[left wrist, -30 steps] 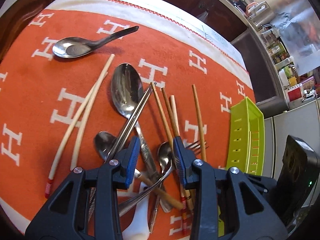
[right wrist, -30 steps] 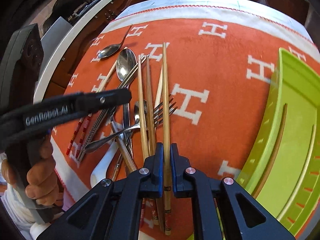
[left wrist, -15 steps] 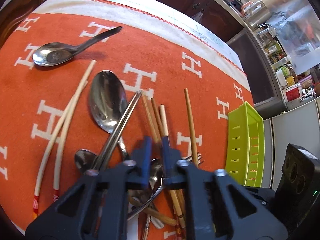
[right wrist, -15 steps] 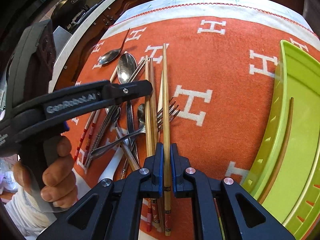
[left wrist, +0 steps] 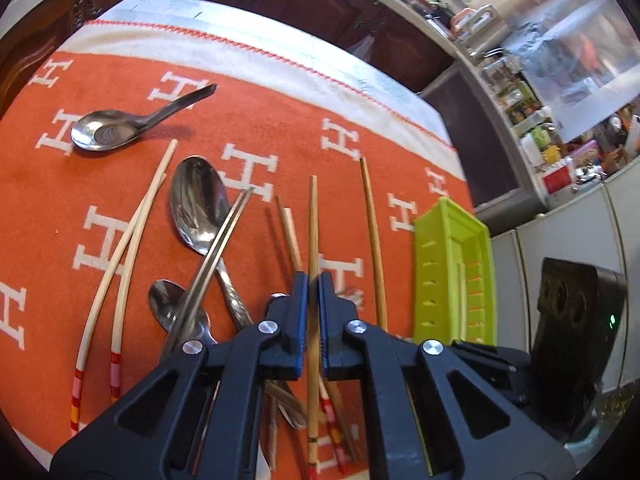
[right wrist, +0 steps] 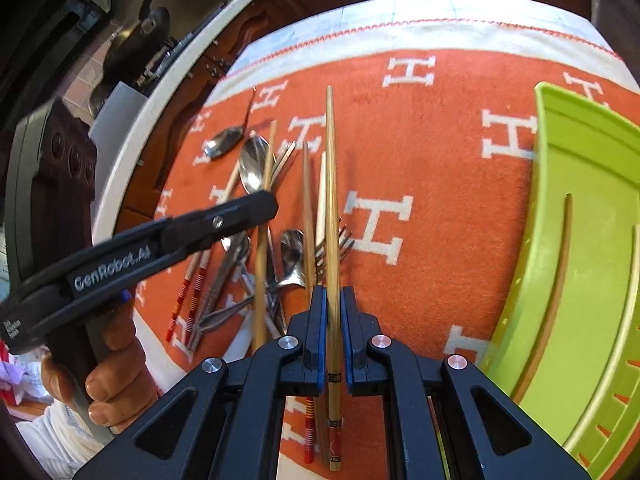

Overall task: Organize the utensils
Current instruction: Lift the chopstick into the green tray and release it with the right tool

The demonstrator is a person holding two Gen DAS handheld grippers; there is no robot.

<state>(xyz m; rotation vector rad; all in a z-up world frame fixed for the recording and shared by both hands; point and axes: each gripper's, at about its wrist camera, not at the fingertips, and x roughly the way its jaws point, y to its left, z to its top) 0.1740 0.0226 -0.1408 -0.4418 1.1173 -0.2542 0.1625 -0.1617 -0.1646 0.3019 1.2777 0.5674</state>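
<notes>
A pile of utensils lies on an orange cloth [left wrist: 280, 128]: a large steel spoon [left wrist: 198, 204], a short soup spoon [left wrist: 106, 134], metal chopsticks [left wrist: 218, 252], pale chopsticks [left wrist: 128, 240], a fork [right wrist: 334, 240]. My left gripper [left wrist: 313, 284] is shut on a brown wooden chopstick [left wrist: 313, 224], lifted above the pile; it also shows in the right wrist view [right wrist: 262, 248]. My right gripper [right wrist: 331, 300] is shut on another brown chopstick [right wrist: 331, 184], held above the cloth. A green utensil tray [right wrist: 580, 240] stands to the right.
The tray also shows in the left wrist view [left wrist: 452, 272] near the table's right edge. A loose brown chopstick [left wrist: 372, 236] lies between the pile and the tray. The cloth's white border [left wrist: 224, 48] runs along the far edge. A kitchen counter [left wrist: 540, 128] stands beyond.
My left gripper closed on a brown chopstick from the pile and lifted it. My right gripper kept its chopstick and rose a little.
</notes>
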